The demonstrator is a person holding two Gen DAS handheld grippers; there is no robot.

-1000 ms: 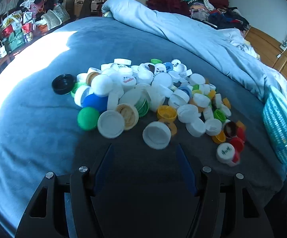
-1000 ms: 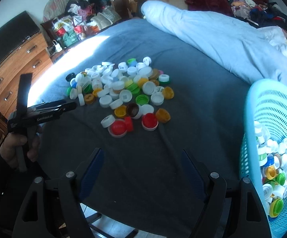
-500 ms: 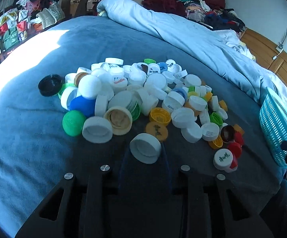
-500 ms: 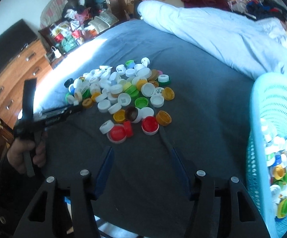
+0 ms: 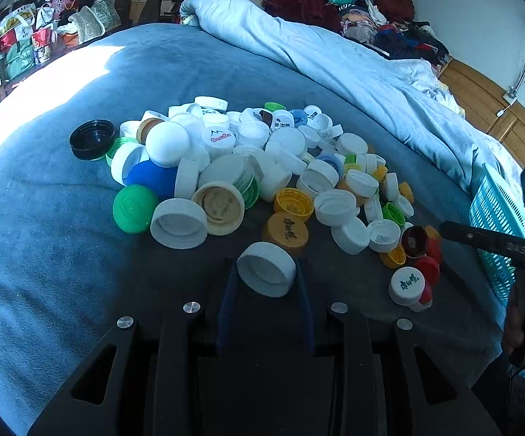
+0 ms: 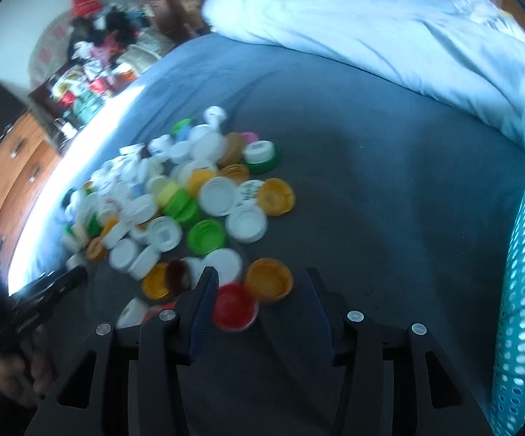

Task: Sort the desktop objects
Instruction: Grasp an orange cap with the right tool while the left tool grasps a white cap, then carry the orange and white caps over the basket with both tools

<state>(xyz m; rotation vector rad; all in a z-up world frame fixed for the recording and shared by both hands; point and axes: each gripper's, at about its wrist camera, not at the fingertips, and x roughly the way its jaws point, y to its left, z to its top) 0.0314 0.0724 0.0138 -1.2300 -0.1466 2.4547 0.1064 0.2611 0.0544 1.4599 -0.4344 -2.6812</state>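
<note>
My left gripper tilts steeply down at the near edge of the bed, its jaws pinching a white cap at the heap's near rim. My right gripper also angles down; its jaws are closing around a red cap, not yet pressing it. The teal basket stands at the bed's right edge.

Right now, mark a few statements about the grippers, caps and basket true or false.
1. The left gripper is shut on a white cap. True.
2. The right gripper grips a green cap. False: its jaws are closing around a red cap, not yet pressing.
3. The caps lie on a wooden desk. False: on a grey-blue blanket.
4. A turquoise basket stands right of the pile. True.
</note>
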